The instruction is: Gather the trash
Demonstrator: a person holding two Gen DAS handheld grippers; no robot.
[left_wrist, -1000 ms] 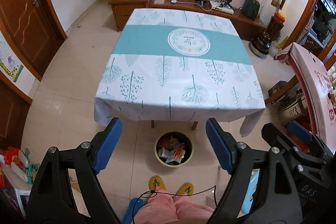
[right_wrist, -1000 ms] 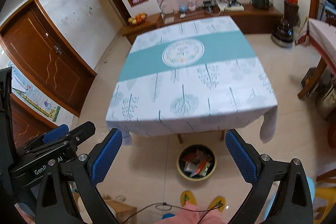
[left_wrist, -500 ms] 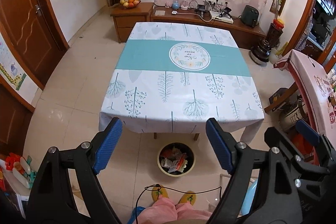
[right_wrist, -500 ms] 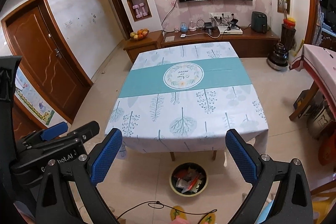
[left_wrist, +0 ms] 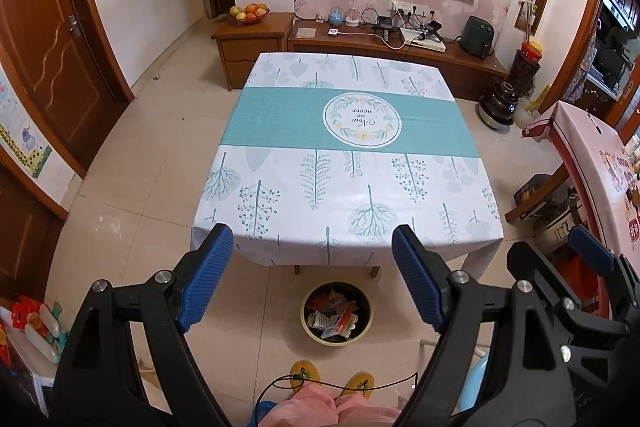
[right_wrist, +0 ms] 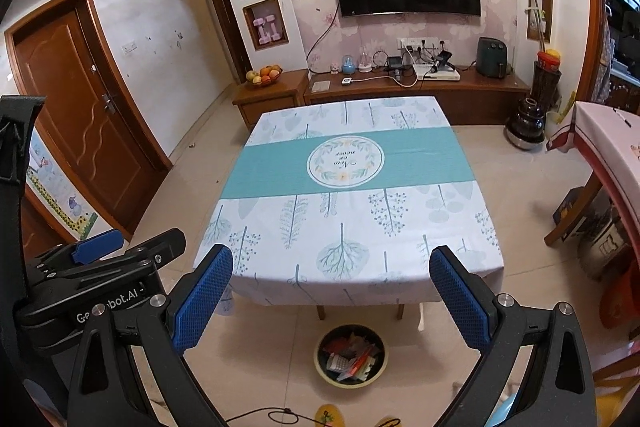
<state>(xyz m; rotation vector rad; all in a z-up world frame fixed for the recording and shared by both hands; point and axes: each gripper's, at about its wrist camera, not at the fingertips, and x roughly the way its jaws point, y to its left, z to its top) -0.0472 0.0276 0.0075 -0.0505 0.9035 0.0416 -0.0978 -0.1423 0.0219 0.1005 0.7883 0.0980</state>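
Observation:
A round yellow-rimmed bin [left_wrist: 337,335] [right_wrist: 351,379] stands on the floor at the table's near edge, filled with wrappers and paper scraps [left_wrist: 334,317] [right_wrist: 352,357]. My left gripper [left_wrist: 312,255] hangs high above the floor, open, with nothing between its blue pads. My right gripper [right_wrist: 332,277] is likewise open and empty, held beside the left one. The table [left_wrist: 348,163] [right_wrist: 348,195] wears a white and teal cloth with no loose items on it.
A second covered table [left_wrist: 600,163] [right_wrist: 612,139] stands at the right. A wooden TV cabinet [right_wrist: 416,87] with a fruit bowl [right_wrist: 264,75] lines the far wall. A person's yellow slippers [left_wrist: 332,381] and pink trouser legs are below. A brown door [right_wrist: 76,115] is on the left.
Both grippers have risen and tipped up, so the table and bin sit lower in both views and more of the far wall with the TV shows. Both stay open.

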